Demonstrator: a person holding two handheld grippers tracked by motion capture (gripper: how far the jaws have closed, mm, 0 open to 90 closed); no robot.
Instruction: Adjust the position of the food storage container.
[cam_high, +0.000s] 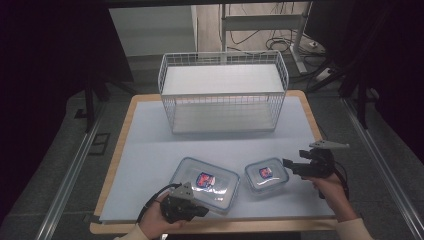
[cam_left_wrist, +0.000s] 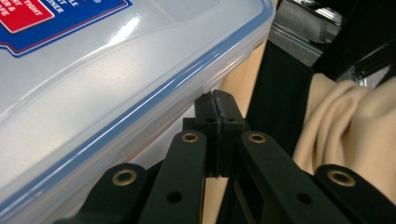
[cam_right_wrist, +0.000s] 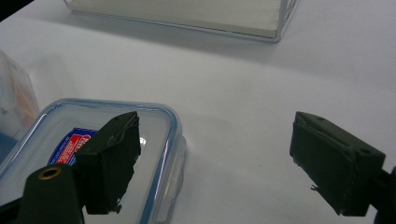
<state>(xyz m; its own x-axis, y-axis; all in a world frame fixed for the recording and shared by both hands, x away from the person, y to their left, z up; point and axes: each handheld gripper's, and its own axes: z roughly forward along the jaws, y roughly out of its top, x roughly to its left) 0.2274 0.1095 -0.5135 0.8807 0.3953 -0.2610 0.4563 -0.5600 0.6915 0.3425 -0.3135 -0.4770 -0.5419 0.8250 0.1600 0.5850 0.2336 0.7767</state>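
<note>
Two clear lidded boxes with blue rims and red-and-blue labels lie on the pale mat: a large box (cam_high: 205, 181) and a small box (cam_high: 266, 174). My left gripper (cam_high: 200, 211) is at the large box's front edge. In the left gripper view its jaws are pressed shut (cam_left_wrist: 217, 100), tips right under the rim of the large box's lid (cam_left_wrist: 116, 70). My right gripper (cam_high: 294, 159) hovers open just right of the small box. In the right gripper view (cam_right_wrist: 215, 158) one finger (cam_right_wrist: 112, 158) hangs over the small box's lid (cam_right_wrist: 156, 126), the other finger (cam_right_wrist: 331, 161) over bare mat.
A white wire two-level basket (cam_high: 223, 92) stands at the back of the mat, and its base (cam_right_wrist: 187, 14) shows in the right gripper view. The table's wooden edge (cam_high: 210, 227) runs close behind my hands. A beige sleeve (cam_left_wrist: 345, 126) lies to the right of the left jaws.
</note>
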